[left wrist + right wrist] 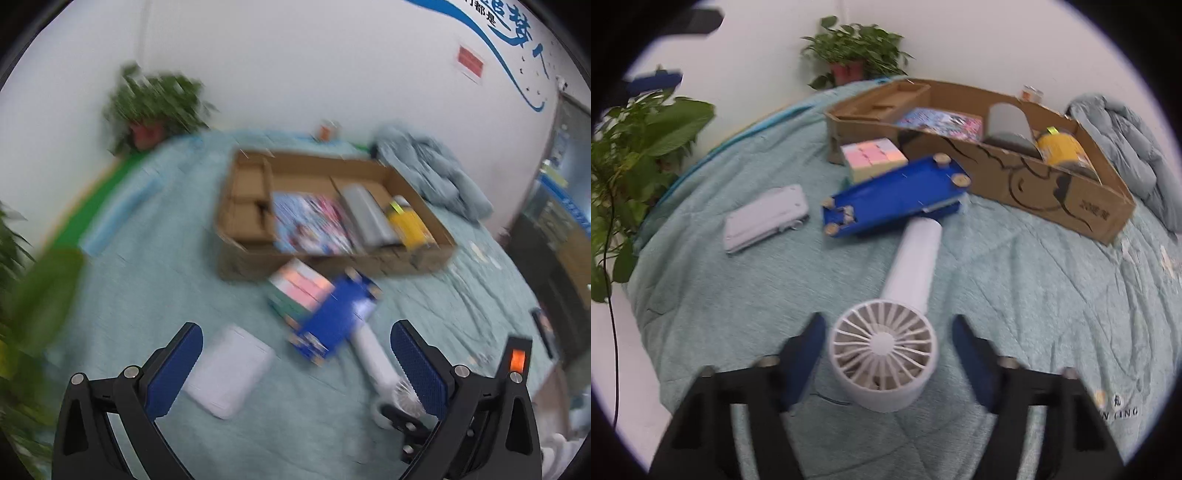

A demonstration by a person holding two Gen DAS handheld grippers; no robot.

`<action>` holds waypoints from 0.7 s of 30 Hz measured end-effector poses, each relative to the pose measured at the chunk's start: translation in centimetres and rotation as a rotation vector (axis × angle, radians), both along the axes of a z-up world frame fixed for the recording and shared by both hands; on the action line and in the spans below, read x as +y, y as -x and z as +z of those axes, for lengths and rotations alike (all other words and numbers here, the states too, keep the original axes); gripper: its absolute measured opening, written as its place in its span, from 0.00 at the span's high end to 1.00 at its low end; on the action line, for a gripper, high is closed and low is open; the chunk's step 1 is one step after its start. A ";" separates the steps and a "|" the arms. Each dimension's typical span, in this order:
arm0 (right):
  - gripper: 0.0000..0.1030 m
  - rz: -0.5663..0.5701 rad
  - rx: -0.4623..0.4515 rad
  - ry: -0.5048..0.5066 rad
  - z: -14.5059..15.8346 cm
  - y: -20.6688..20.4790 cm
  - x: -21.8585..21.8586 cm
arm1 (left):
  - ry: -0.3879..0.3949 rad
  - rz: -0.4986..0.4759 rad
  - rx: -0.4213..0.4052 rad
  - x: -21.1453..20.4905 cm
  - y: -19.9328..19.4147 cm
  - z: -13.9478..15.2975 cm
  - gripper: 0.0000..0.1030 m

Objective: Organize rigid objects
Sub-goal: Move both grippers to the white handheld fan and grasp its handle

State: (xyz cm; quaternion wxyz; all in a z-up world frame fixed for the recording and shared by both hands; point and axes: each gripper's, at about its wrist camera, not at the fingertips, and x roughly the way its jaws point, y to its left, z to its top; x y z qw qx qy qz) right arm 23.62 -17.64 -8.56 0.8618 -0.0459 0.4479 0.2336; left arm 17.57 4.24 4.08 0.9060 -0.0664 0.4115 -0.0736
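Observation:
A white handheld fan lies on the teal bedspread, head toward me. My right gripper is open with its fingers on either side of the fan head, not closed on it. The fan also shows in the left wrist view. Beyond it lie a blue flat box, a pastel cube and a white flat case. My left gripper is open and empty above the bed, over the white case and blue box. A cardboard box holds a colourful book, a grey item and a yellow bottle.
Potted plants stand at the left and at the far corner. A bunched grey-blue blanket lies right of the cardboard box. A small jar stands behind the box by the wall.

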 end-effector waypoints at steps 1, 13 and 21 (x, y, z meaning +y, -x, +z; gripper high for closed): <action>0.47 -0.022 0.011 -0.035 0.0 0.2 -0.7 | 0.046 -0.020 0.025 -0.6 -0.1 -1.4 0.01; 0.26 -0.428 0.124 -0.403 -0.8 1.1 -16.4 | 0.360 -0.207 0.216 -7.8 -2.0 -10.4 0.07; 0.24 -0.244 -0.044 -0.242 2.9 4.2 -13.5 | 0.339 -0.281 0.296 -13.1 -6.9 -12.0 0.16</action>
